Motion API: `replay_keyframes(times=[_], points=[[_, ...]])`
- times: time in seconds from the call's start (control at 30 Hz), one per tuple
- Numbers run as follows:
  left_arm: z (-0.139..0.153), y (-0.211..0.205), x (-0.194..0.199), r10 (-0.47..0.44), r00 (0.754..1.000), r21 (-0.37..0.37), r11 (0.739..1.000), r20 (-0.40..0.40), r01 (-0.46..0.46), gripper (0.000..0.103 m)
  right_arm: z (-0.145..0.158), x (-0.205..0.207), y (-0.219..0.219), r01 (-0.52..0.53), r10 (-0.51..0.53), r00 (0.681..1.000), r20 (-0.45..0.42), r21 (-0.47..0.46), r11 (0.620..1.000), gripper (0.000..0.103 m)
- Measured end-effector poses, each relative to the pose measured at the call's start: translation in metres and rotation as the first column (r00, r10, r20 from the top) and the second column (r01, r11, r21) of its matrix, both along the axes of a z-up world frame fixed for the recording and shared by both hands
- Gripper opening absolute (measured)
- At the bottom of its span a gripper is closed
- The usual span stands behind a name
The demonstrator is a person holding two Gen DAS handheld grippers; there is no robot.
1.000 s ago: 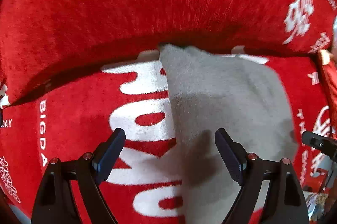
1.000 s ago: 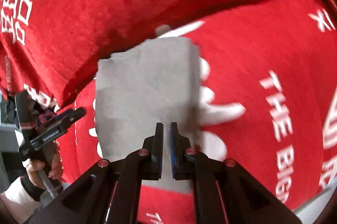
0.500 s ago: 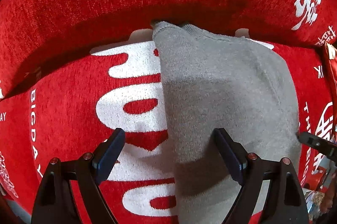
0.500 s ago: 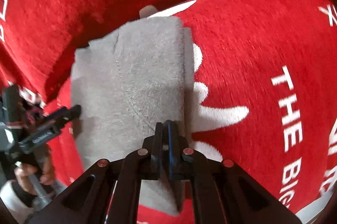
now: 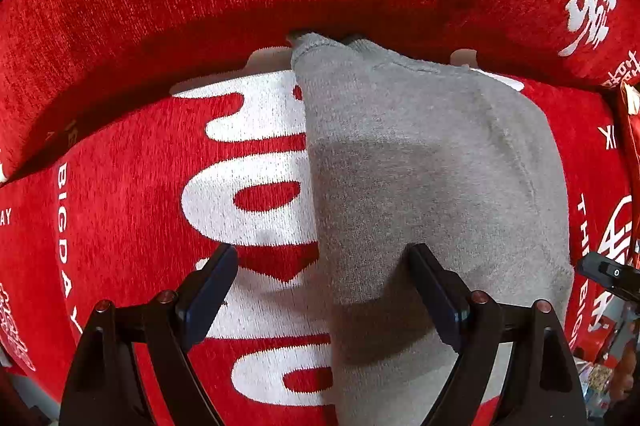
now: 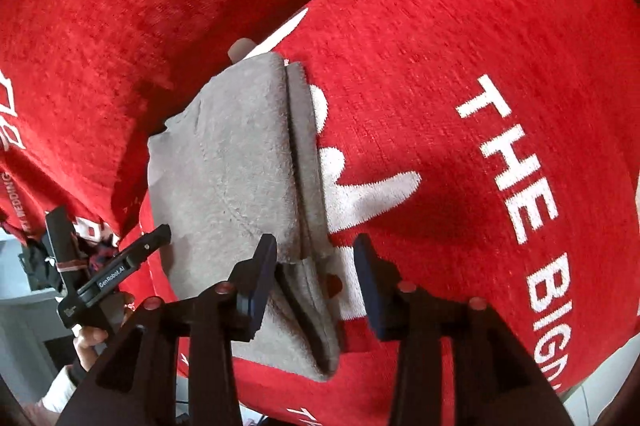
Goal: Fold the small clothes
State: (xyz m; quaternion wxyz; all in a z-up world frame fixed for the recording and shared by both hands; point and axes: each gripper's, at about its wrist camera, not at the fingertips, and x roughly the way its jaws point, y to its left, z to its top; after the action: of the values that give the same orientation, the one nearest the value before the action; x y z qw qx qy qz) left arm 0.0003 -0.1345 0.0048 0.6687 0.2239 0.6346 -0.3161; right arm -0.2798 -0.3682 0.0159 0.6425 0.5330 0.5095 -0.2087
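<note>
Cloth [image 5: 432, 186]: plain grey knit, no print; same grey in right view [image 6: 232, 162]. Cover [image 5: 120, 226]: red chenille, white woven lettering and characters, big white glyphs left of centre, small white text at frame edges. Left gripper [image 5: 324, 290]: black arms, dark blue pads, copper-red rivets. Right gripper [image 6: 316, 282]: same colours.

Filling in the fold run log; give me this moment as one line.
item: folded grey knit garment on red sofa cover | right hand-held gripper: opening, fold edge between jaws | left hand-held gripper: open, empty
</note>
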Motion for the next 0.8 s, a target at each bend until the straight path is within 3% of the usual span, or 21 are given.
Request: replay_keyframes(times=[0.1, 0.17, 0.23, 0.33, 0.4, 0.5, 0.63, 0.8], points=[[0.002, -0.001, 0.000, -0.008, 1.000, 0.003, 1.000, 0.012, 0.008, 0.088, -0.003, 0.001, -0.002, 0.005, -0.005, 1.000, 0.008, 0.015, 1.000, 0.045], [0.005, -0.002, 0.001, -0.009, 1.000, -0.007, 1.000, 0.027, 0.009, 0.103, -0.005, -0.001, -0.004, 0.010, -0.011, 1.000, 0.018, 0.027, 1.000, 0.050], [0.011, 0.001, 0.005, 0.008, 1.000, -0.055, 0.998, 0.021, -0.007, 0.103, -0.007, -0.001, -0.006, 0.016, -0.017, 0.999, 0.028, 0.037, 0.999, 0.053], [0.010, 0.005, 0.016, 0.028, 0.995, -0.121, 0.992, -0.098, -0.040, 0.103, -0.011, -0.003, -0.012, 0.038, -0.045, 0.995, 0.095, 0.070, 0.997, 0.055], [0.000, 0.006, 0.023, 0.047, 0.985, -0.110, 0.992, -0.164, -0.066, 0.103, -0.016, -0.003, -0.018, 0.044, -0.060, 0.988, 0.143, 0.112, 0.993, 0.064], [-0.021, 0.004, 0.026, 0.024, 0.972, -0.093, 0.995, -0.232, -0.047, 0.103, -0.030, 0.001, -0.026, 0.025, -0.059, 0.979, 0.197, 0.172, 0.985, 0.066], [-0.047, 0.000, 0.024, 0.016, 0.916, -0.129, 0.989, -0.402, -0.075, 0.103, -0.053, 0.014, -0.030, -0.037, -0.021, 0.972, 0.233, 0.245, 0.969, 0.066], [-0.046, -0.013, 0.017, -0.009, 0.912, -0.180, 0.981, -0.409, -0.071, 0.103, -0.066, 0.039, -0.027, -0.136, 0.045, 0.947, 0.317, 0.273, 0.952, 0.067]])
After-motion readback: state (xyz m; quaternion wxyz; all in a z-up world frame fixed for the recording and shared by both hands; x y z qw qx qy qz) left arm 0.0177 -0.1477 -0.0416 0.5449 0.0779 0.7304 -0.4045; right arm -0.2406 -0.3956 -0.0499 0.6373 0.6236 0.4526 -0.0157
